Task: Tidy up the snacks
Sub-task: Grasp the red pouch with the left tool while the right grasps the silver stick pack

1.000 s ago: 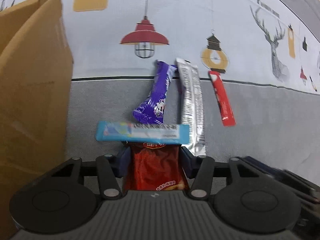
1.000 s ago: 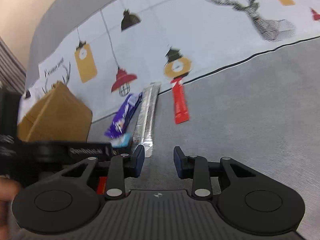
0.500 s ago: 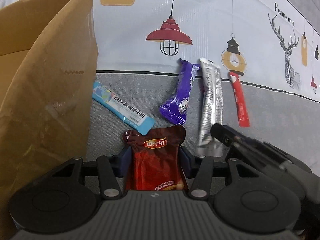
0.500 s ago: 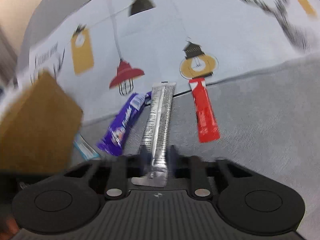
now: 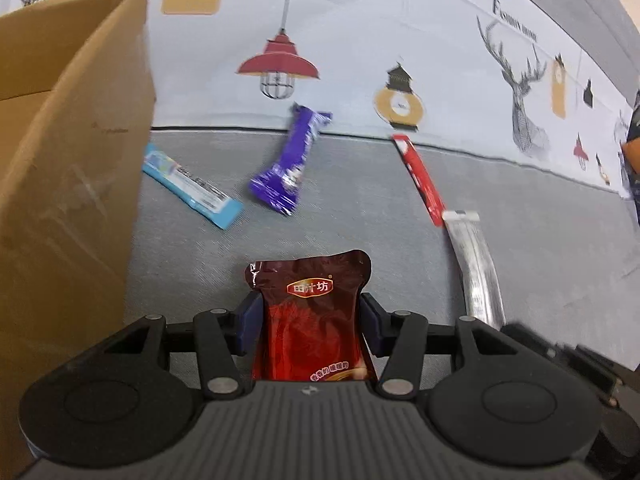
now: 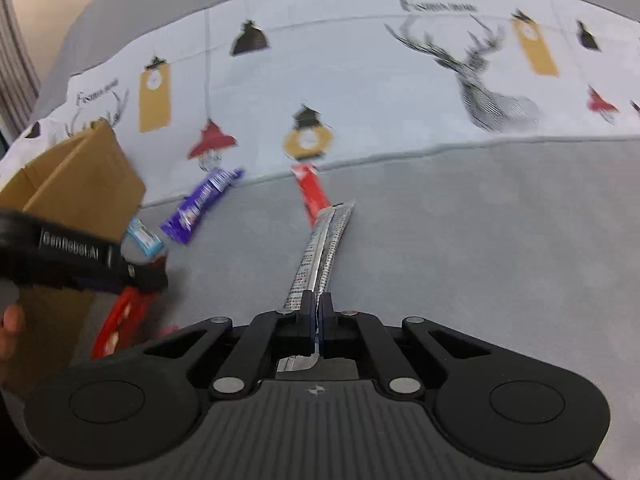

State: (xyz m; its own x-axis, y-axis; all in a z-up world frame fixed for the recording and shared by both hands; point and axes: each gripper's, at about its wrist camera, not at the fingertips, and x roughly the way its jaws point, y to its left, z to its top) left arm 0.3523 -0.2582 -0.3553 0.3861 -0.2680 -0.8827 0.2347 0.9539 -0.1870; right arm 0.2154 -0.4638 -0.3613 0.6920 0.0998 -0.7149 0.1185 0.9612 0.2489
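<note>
My left gripper [image 5: 308, 320] is shut on a dark red snack pouch [image 5: 310, 312] and holds it above the grey cloth, beside the cardboard box [image 5: 60, 184]. My right gripper [image 6: 317, 320] is shut on the near end of a long silver packet [image 6: 324, 252], lifted off the cloth; the packet also shows in the left wrist view [image 5: 476, 272]. On the cloth lie a blue bar [image 5: 192, 186], a purple wrapper [image 5: 290, 166] and a red stick [image 5: 420, 178]. The left gripper with its pouch shows in the right wrist view [image 6: 132, 276].
The open cardboard box [image 6: 80, 184] stands at the left edge. A printed white cloth [image 5: 360, 40] with lamps and deer covers the back half of the surface. A person's fingers [image 6: 10, 328] hold the left gripper.
My right gripper has closed on the silver packet and pulled it up and to the right, away from the row. My left gripper rose and drew back with the red pouch.
</note>
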